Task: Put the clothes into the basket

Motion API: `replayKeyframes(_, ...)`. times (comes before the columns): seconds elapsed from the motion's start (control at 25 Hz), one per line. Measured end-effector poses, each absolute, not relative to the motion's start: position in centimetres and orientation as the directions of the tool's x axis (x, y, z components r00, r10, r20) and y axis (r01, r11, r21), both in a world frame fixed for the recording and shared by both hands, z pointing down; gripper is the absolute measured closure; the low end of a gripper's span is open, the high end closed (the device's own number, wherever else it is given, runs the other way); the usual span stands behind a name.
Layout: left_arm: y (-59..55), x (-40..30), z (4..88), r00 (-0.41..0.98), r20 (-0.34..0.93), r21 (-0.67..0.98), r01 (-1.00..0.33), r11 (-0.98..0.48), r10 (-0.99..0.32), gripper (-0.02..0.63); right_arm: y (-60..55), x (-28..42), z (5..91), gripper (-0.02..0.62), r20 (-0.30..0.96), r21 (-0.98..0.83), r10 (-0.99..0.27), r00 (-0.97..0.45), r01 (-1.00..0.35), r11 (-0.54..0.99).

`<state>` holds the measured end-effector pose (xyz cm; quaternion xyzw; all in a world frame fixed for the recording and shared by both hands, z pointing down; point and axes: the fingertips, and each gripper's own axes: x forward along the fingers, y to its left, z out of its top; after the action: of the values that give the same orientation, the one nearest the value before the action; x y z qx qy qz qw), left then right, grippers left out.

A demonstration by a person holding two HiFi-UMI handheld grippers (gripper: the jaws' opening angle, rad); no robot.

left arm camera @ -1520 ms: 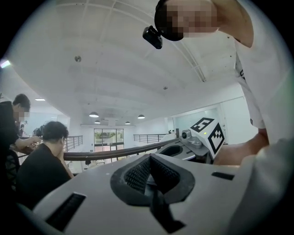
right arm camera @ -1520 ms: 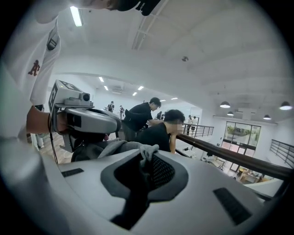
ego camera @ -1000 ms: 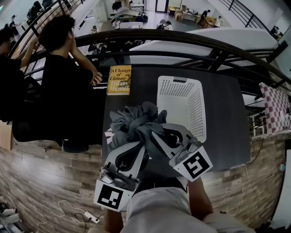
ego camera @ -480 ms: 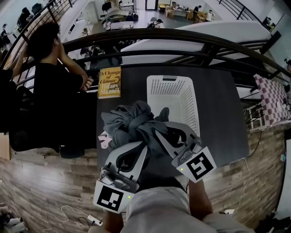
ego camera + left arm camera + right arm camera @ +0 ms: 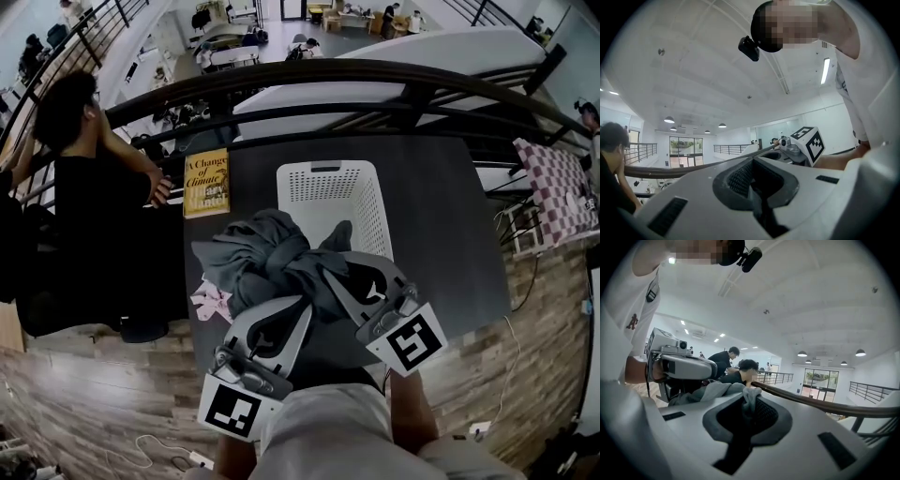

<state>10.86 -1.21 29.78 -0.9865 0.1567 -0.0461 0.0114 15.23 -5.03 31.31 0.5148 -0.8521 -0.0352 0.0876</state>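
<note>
Dark railing [image 5: 375, 80] rings this bright mezzanine. Below me a dark table [image 5: 441, 234] carries the white basket [image 5: 370, 216], mouth up, ready to receive. I hold the grey clothes [image 5: 267, 258] bunched above the table, overlapping the basket's near rim and lifted, I judge, to clear it. My right gripper [image 5: 743, 411] has its jaws clamped on a fold. My left gripper [image 5: 757, 187] is closed too, apparently on dark cloth.
</note>
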Motion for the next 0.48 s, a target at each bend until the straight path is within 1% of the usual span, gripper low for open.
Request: replayKeyframes(0.48, -1.7, 15.4, 31.5, 0.964, 0.14, -0.042, -0.223, -0.974, -0.226, 0.604, -5.4, 20.3, 33.3, 0.554, 0.152, 0.137, -0.906, -0.395, -0.9, 0.415)
